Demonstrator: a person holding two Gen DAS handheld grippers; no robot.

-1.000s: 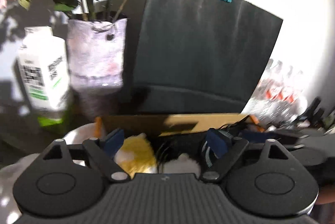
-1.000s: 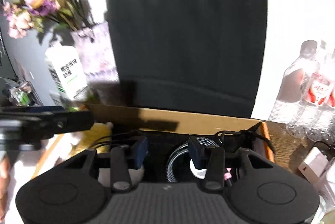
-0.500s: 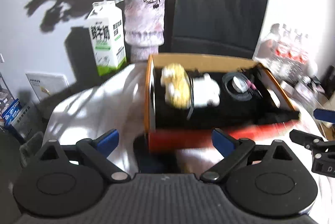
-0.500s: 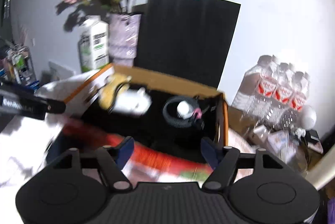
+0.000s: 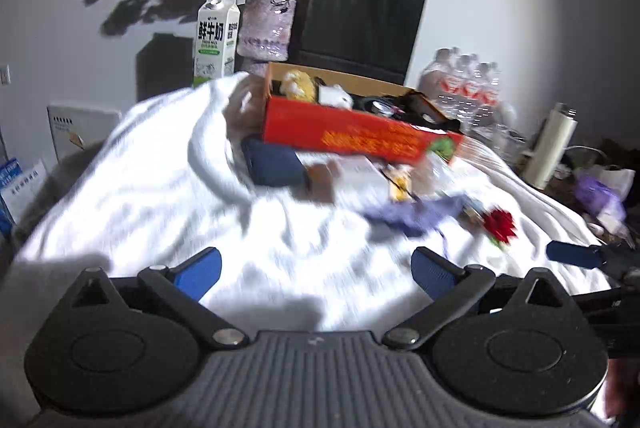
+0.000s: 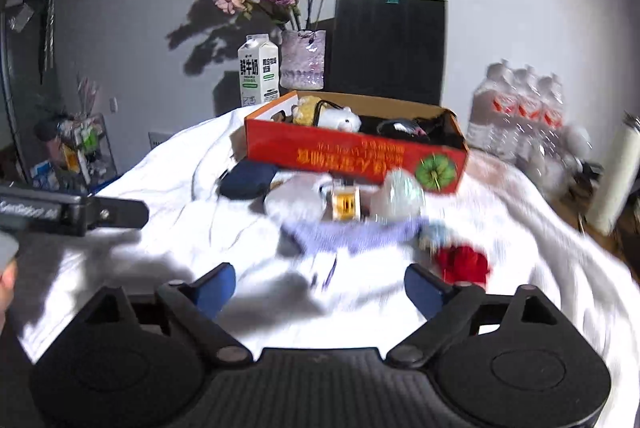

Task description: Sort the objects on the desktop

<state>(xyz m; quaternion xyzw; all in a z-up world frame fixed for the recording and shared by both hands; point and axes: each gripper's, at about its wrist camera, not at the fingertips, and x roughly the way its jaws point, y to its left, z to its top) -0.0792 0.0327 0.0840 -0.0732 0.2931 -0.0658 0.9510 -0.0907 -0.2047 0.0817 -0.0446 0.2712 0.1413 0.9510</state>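
- Left hand-held gripper [image 5: 316,268]: jaws spread wide, nothing between the blue pads, hovering over the white sheet [image 5: 132,196] that covers the worktop.
- Right hand-held gripper [image 6: 318,286]: likewise released and empty, above the same white sheet [image 6: 180,228].
- Red box [image 6: 354,154] sits straight ahead of both hand-held grippers, well apart from the fingertips. Inside it: a yellow plush [image 6: 306,110], a white plush [image 6: 340,119] and black cables [image 6: 404,127].
- Loose items lie between the right hand-held gripper and the box: dark blue pouch [image 6: 248,179] ahead-left, small yellow item [image 6: 346,204] dead ahead, translucent bulb-like object [image 6: 400,196] just right of it, purple cloth [image 6: 352,234] closer in. Motion blur, so no finer detail.
- Red flower [image 6: 462,260] is the nearest item, just ahead of the right finger.
- Behind the box: milk carton [image 6: 259,70], vase with dried roses [image 6: 303,60], black paper bag [image 6: 390,50].
- Far right of the box: pack of water bottles [image 6: 520,112].
- In the left wrist view the right unit's blue fingertip [image 5: 574,255] shows at the right edge.
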